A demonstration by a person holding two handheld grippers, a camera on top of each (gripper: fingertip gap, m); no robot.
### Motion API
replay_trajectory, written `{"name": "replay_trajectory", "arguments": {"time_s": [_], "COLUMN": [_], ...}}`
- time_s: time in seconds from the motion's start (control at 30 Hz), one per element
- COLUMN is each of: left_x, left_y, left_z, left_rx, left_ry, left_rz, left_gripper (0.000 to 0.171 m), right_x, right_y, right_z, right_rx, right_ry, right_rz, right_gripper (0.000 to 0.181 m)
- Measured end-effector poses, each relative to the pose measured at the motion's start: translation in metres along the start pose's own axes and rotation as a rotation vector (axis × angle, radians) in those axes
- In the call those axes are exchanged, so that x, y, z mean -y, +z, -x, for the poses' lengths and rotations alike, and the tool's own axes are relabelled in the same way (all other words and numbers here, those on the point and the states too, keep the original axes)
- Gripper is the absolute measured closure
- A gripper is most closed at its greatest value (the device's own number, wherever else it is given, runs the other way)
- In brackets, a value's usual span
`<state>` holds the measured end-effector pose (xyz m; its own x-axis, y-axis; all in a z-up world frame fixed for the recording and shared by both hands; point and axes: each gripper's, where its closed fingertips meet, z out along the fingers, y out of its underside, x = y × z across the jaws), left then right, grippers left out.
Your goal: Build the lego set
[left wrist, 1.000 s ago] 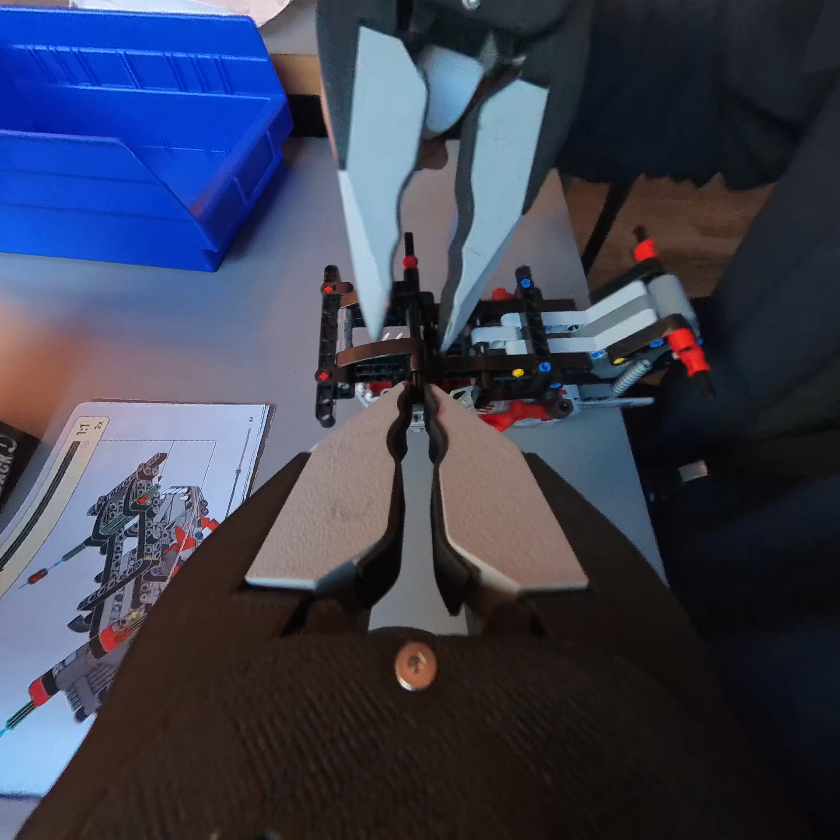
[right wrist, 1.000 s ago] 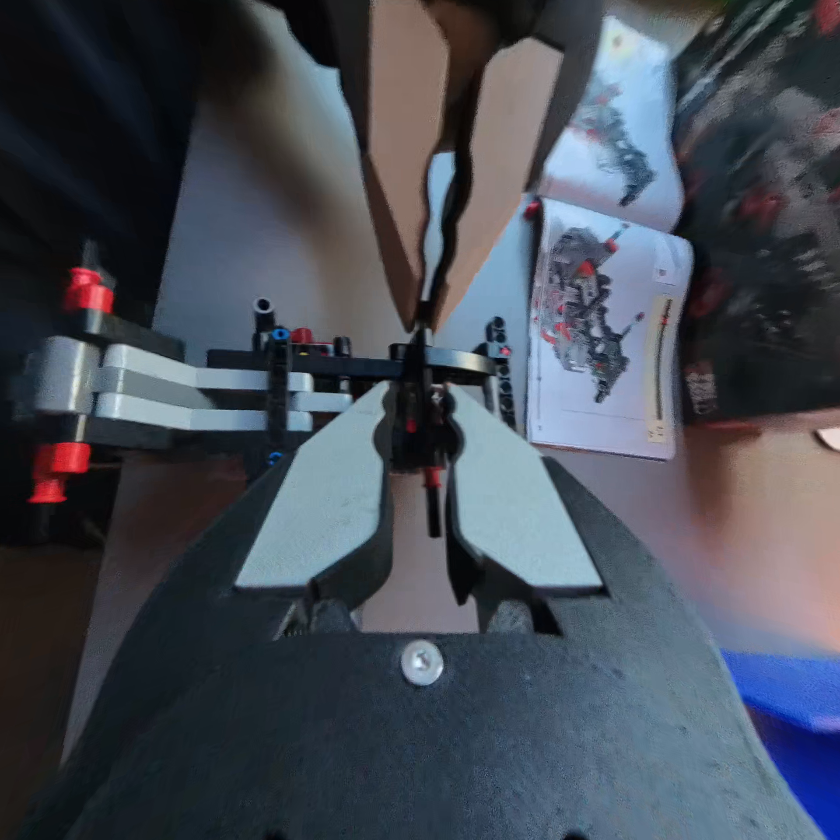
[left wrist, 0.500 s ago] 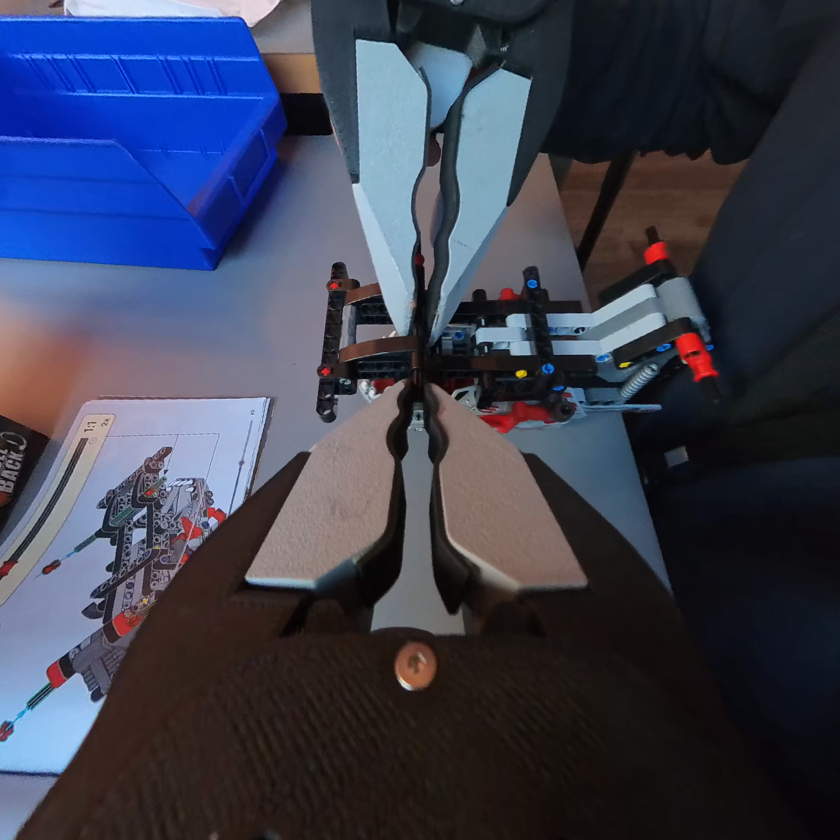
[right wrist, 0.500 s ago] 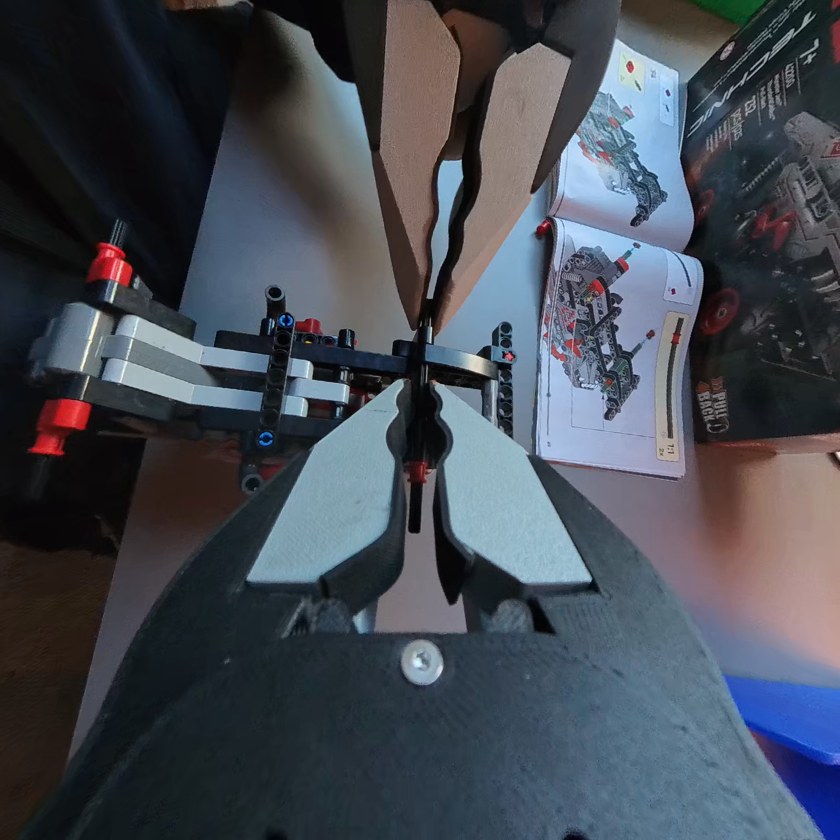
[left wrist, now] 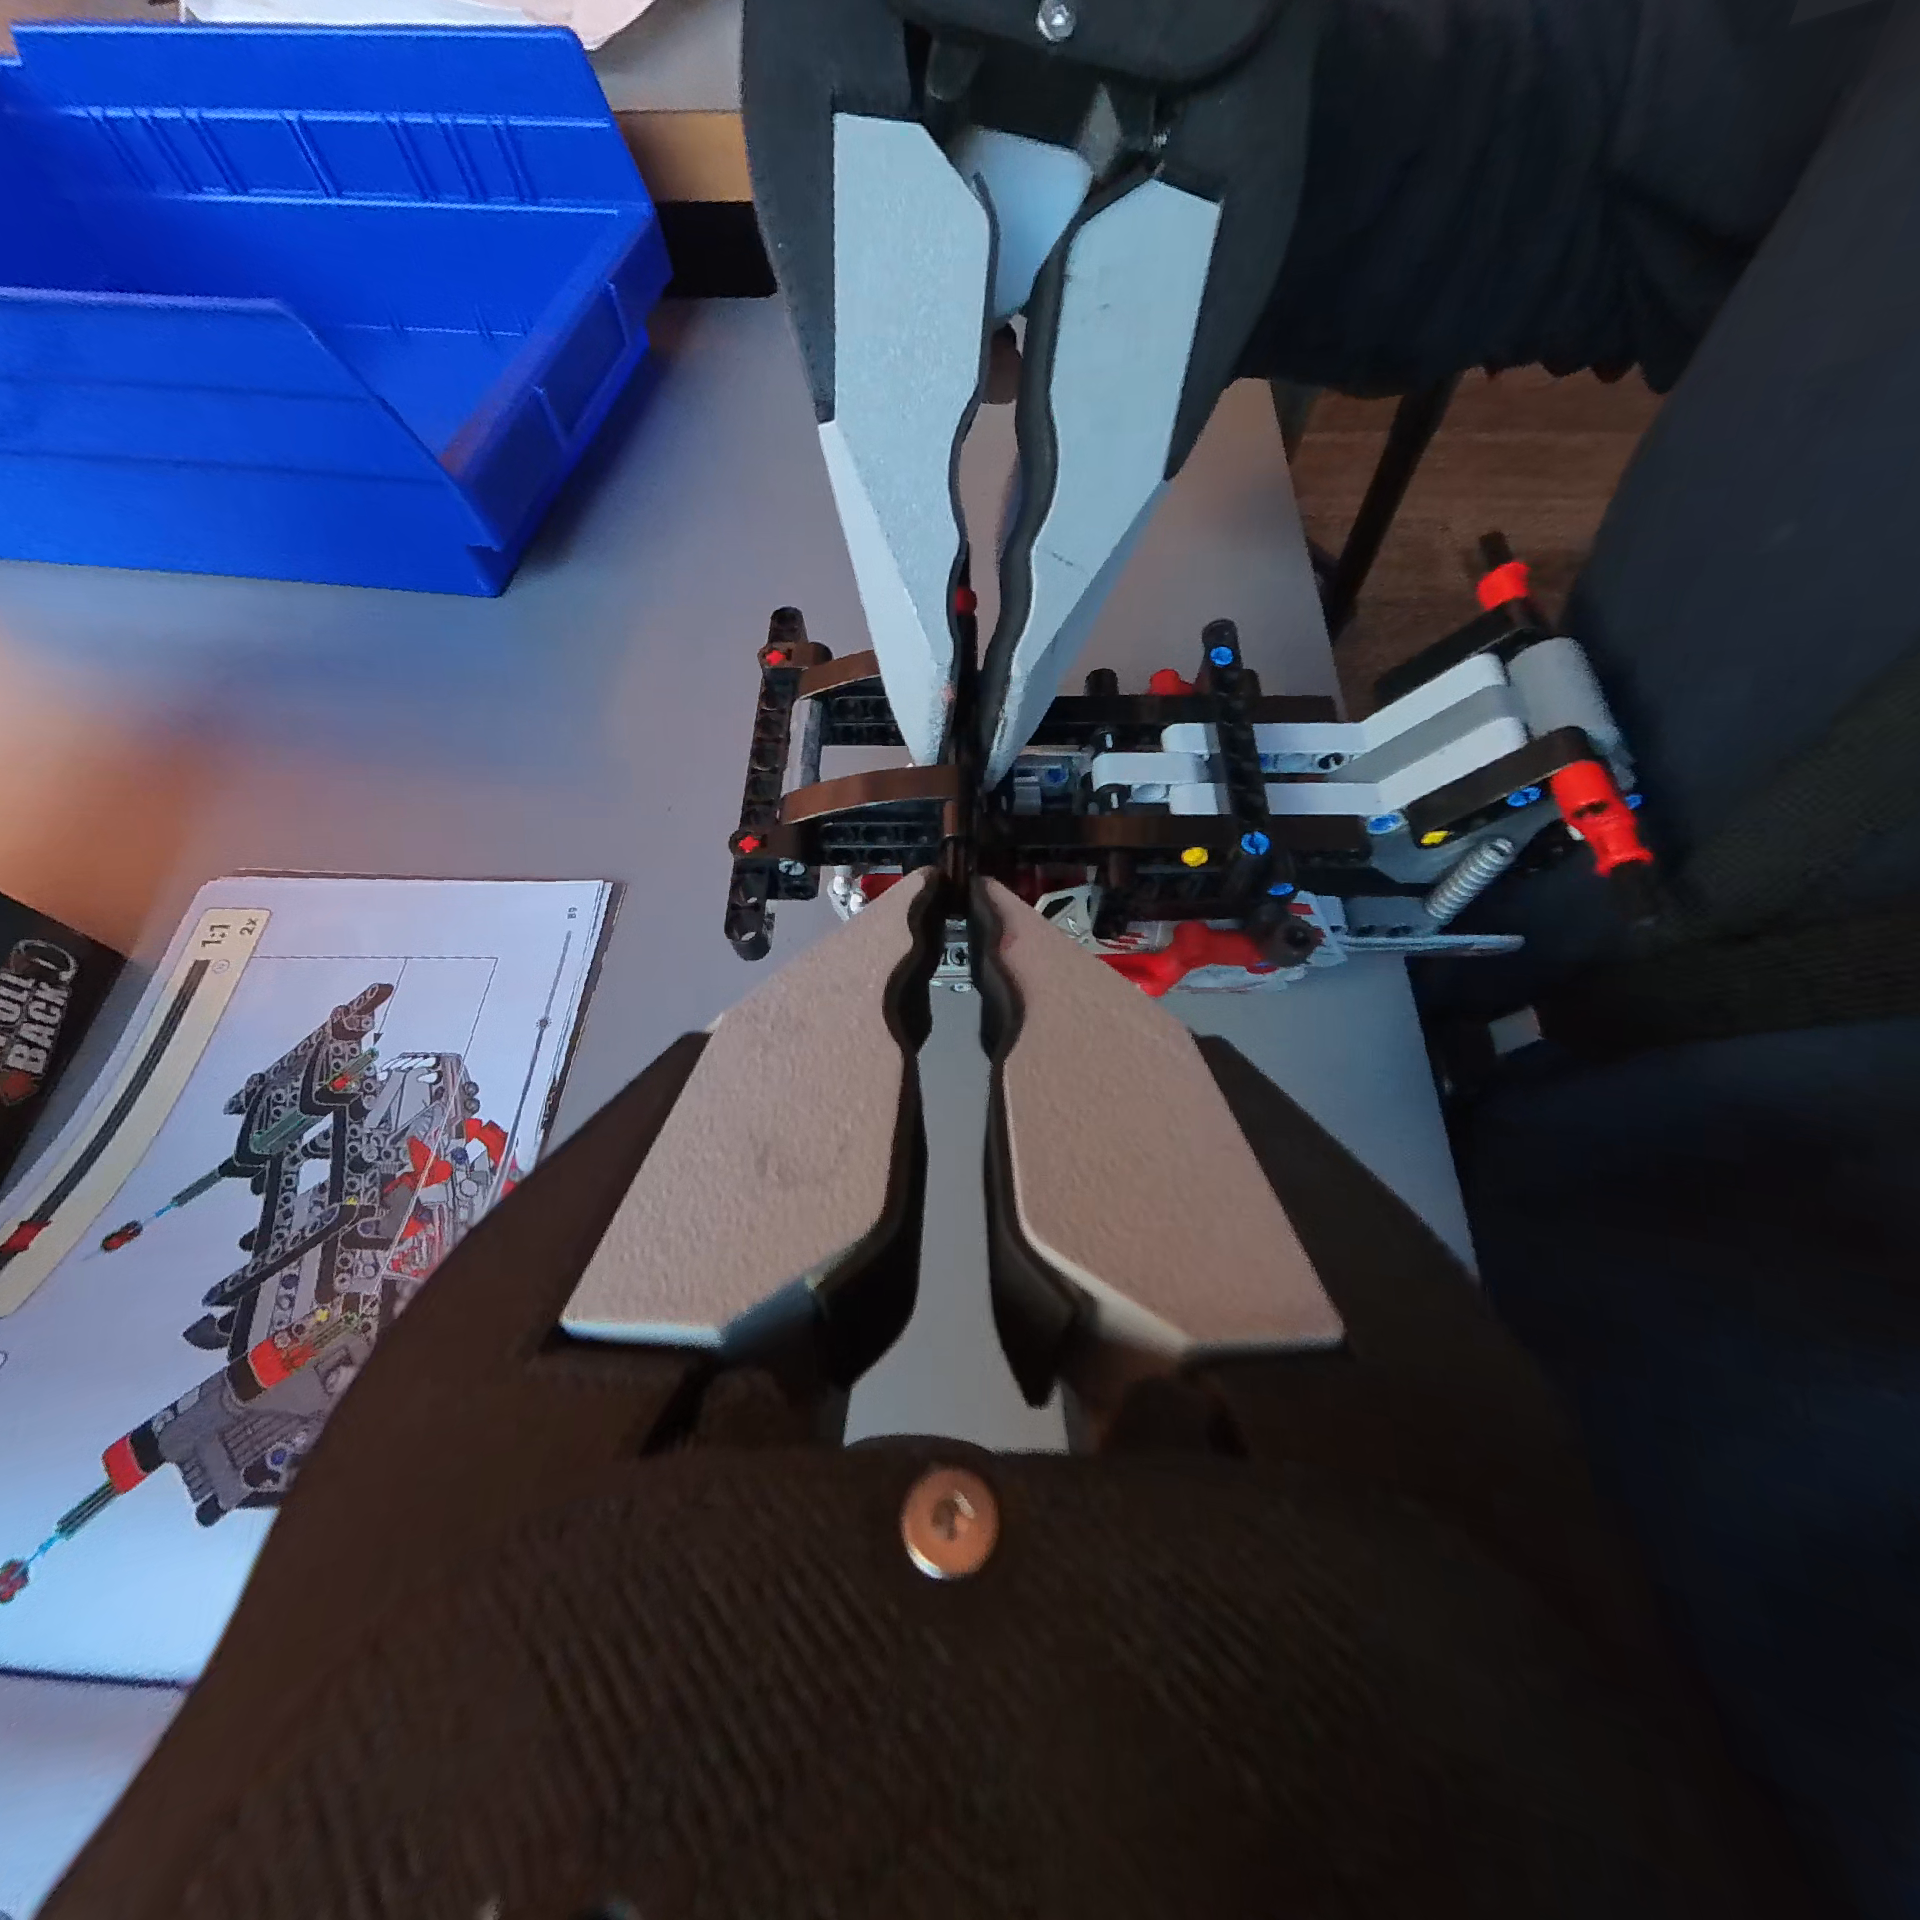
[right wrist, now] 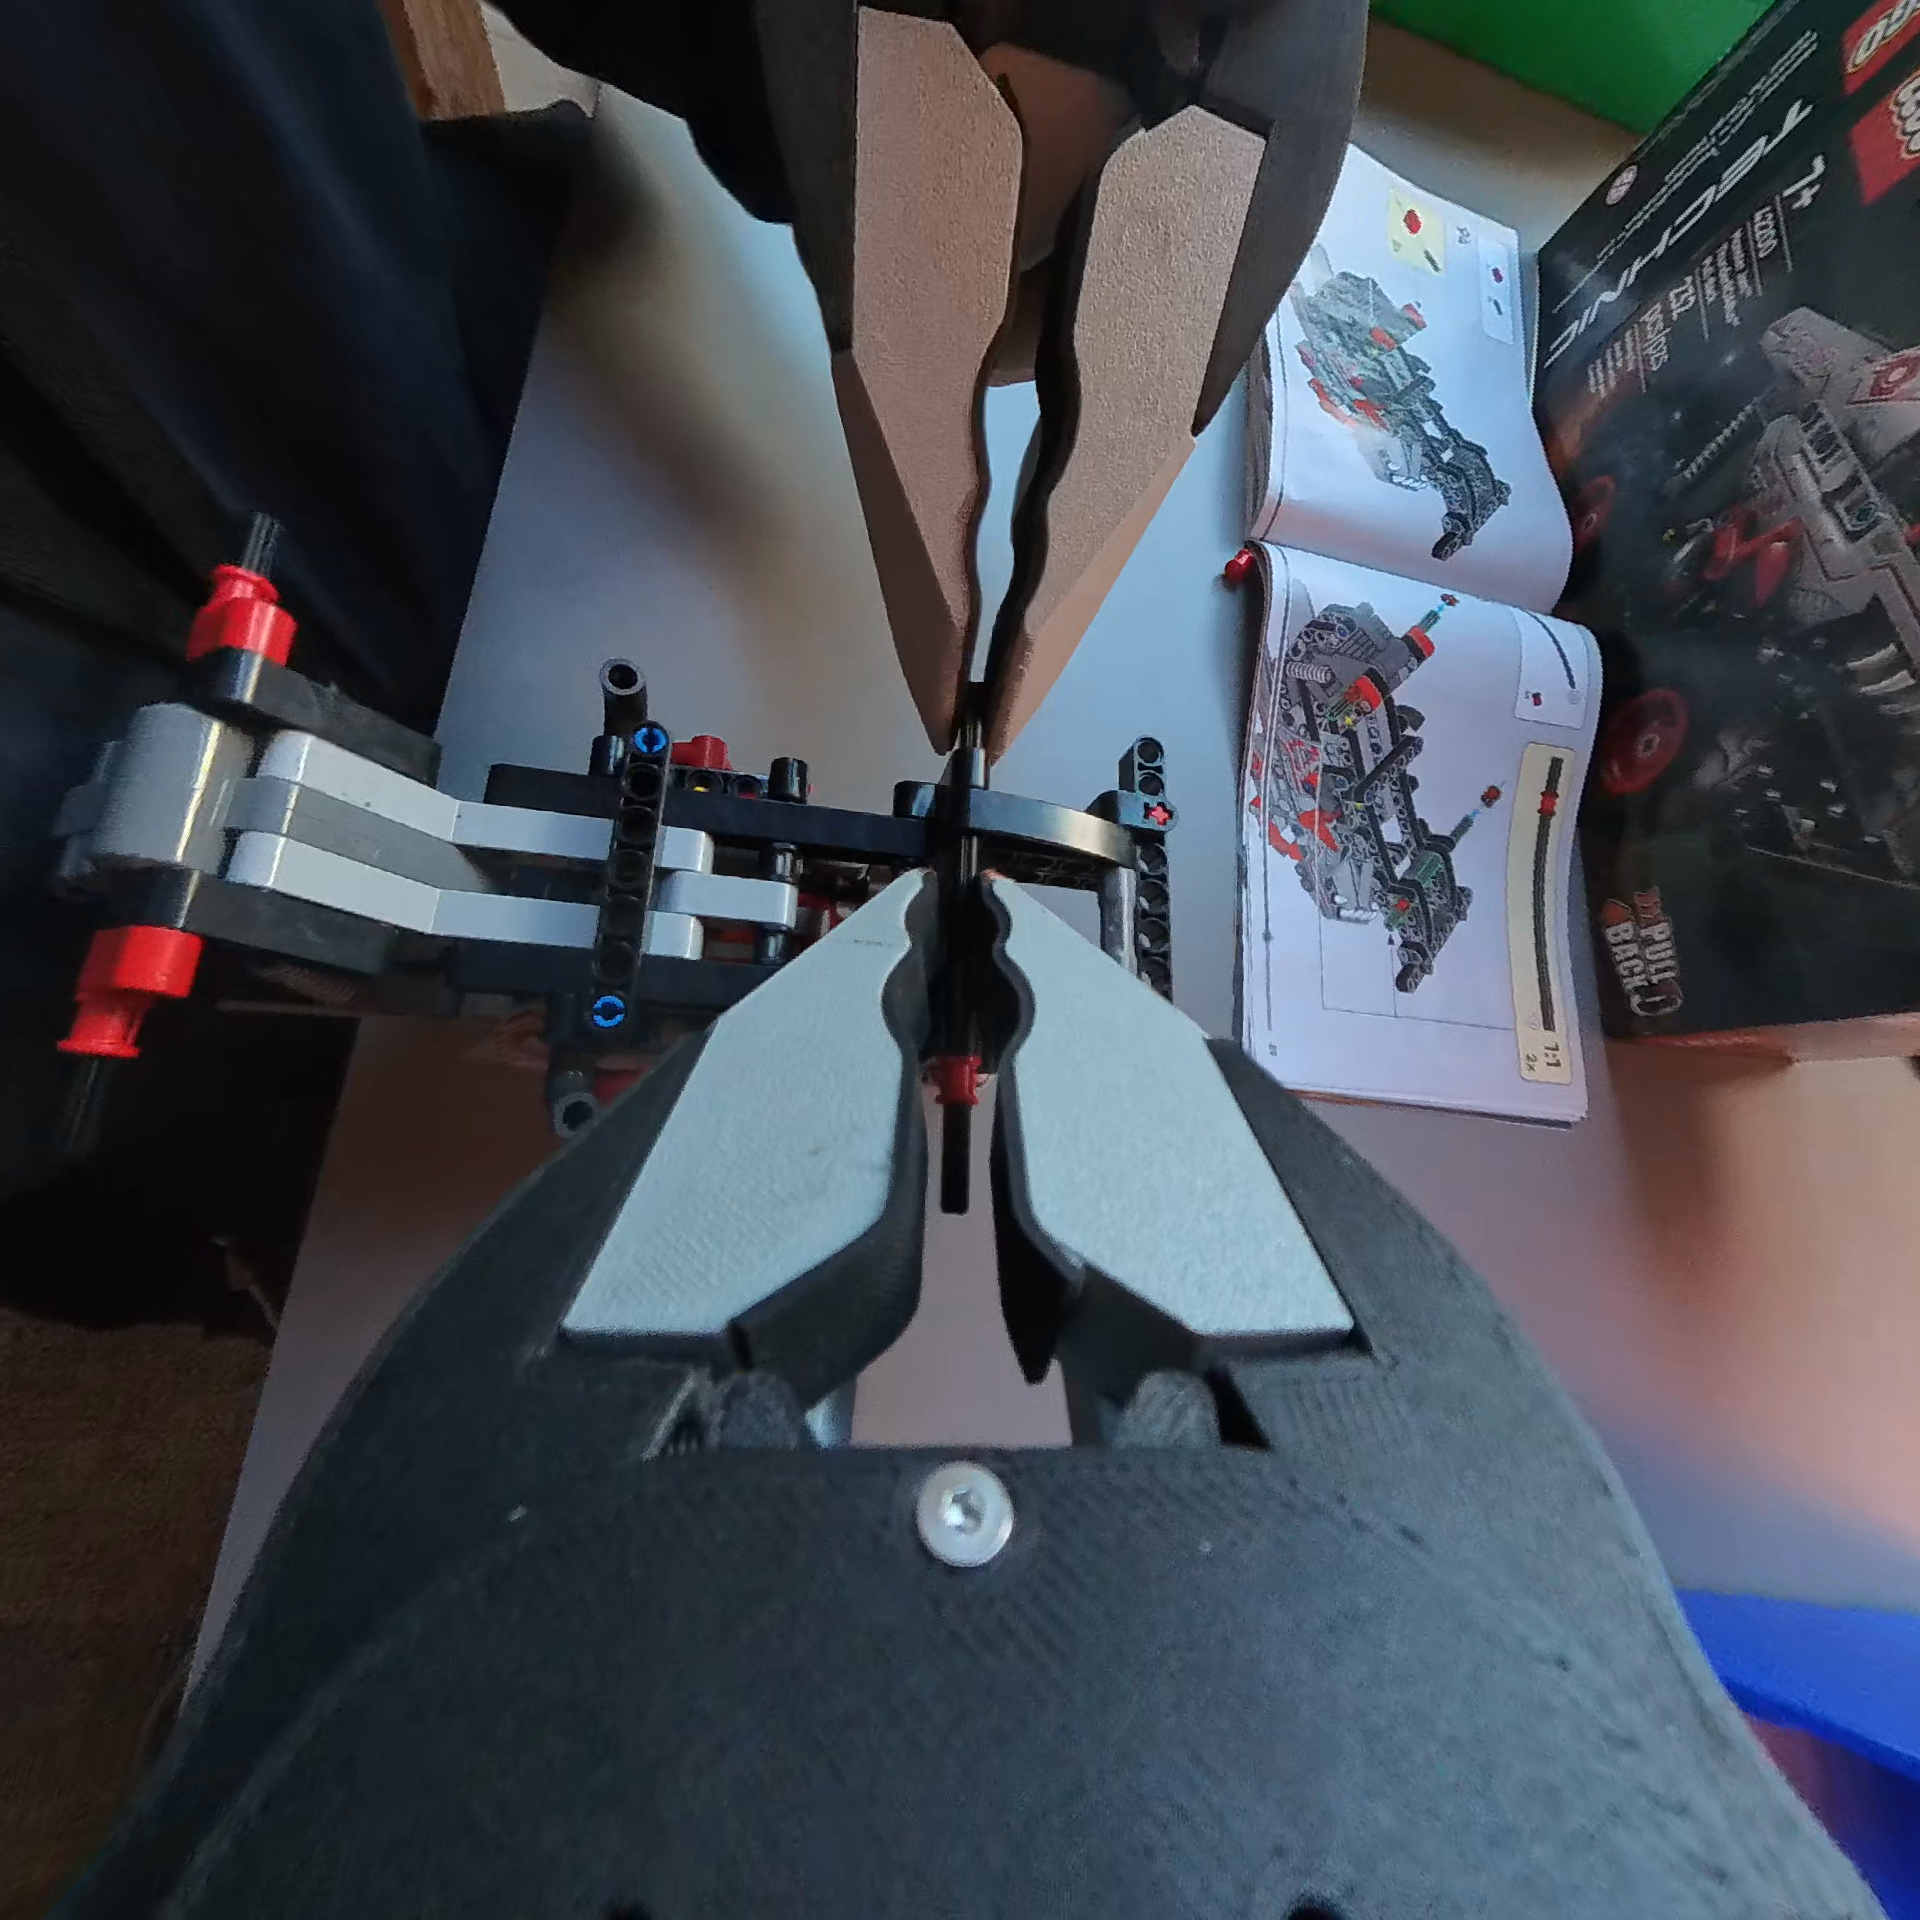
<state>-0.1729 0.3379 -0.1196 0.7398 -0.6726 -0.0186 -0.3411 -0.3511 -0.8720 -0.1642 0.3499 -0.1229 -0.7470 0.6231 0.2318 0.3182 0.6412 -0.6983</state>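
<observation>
A black, grey and white Technic frame (left wrist: pixel 1195 821) with red parts lies on the grey table (left wrist: pixel 520 727) near its right edge; it also shows in the right wrist view (right wrist: pixel 520 862). A thin black axle (right wrist: pixel 954 1143) with a red bush (right wrist: pixel 956 1075) runs across the frame. My left gripper (left wrist: pixel 951 899) is shut on one end of the axle. My right gripper (right wrist: pixel 956 904) faces it from the other side and is shut on the axle, with the bush between its fingers. In each view the other gripper hangs in from the top.
A blue bin (left wrist: pixel 312 312) stands at the back left. An open instruction booklet (left wrist: pixel 312 1143) lies left of the frame, with a set box (right wrist: pixel 1745 520) beyond it and a small red piece (right wrist: pixel 1236 566) at its spine. Dark clothing borders the table edge.
The right gripper's fingers stood apart around the axle a second ago and have closed on it. The left gripper has kept its hold. The frame has barely moved.
</observation>
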Motion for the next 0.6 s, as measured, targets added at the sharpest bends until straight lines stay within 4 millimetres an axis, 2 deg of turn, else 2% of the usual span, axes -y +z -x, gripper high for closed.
{"name": "replay_trajectory", "arguments": {"time_s": [0.07, 0.1, 0.13, 0.2, 0.27, 0.37, 0.4, 0.43, 0.5, 0.6], "left_x": [0.000, -0.001, -0.005, -0.025, -0.061, -0.124, -0.138, -0.143, -0.137, -0.119], "left_y": [-0.004, -0.008, -0.014, -0.038, -0.081, -0.161, -0.179, -0.189, -0.187, -0.144], "left_z": [-0.004, -0.006, -0.006, -0.004, 0.010, 0.029, 0.032, 0.036, 0.043, 0.056], "left_rx": [-0.024, -0.028, -0.011, 0.056, 0.209, 0.400, 0.427, 0.437, 0.436, 0.380], "left_ry": [-0.042, -0.079, -0.130, -0.221, -0.306, -0.502, -0.580, -0.619, -0.577, -0.467], "left_rz": [-0.029, -0.047, -0.050, -0.028, 0.031, 0.130, 0.138, 0.120, 0.094, 0.131], "left_gripper": [0.167, 0.152, 0.148, 0.153, 0.154, 0.154, 0.153, 0.154, 0.158, 0.157], "right_x": [0.003, 0.003, 0.004, 0.009, 0.013, 0.019, 0.021, 0.021, 0.020, 0.014], "right_y": [0.001, 0.002, 0.004, 0.005, 0.006, 0.005, 0.005, 0.006, 0.009, 0.012], "right_z": [0.000, -0.001, -0.001, 0.000, -0.001, -0.003, -0.004, -0.004, -0.004, -0.009], "right_rx": [-0.009, -0.019, -0.024, -0.014, -0.015, -0.008, -0.001, 0.008, 0.016, -0.019], "right_ry": [-0.007, -0.007, -0.002, 0.012, 0.024, 0.054, 0.068, 0.080, 0.086, 0.081], "right_rz": [-0.010, -0.007, -0.010, -0.035, -0.069, -0.120, -0.135, -0.144, -0.134, -0.095], "right_gripper": [0.178, 0.178, 0.178, 0.177, 0.177, 0.173, 0.170, 0.170, 0.176, 0.177]}}
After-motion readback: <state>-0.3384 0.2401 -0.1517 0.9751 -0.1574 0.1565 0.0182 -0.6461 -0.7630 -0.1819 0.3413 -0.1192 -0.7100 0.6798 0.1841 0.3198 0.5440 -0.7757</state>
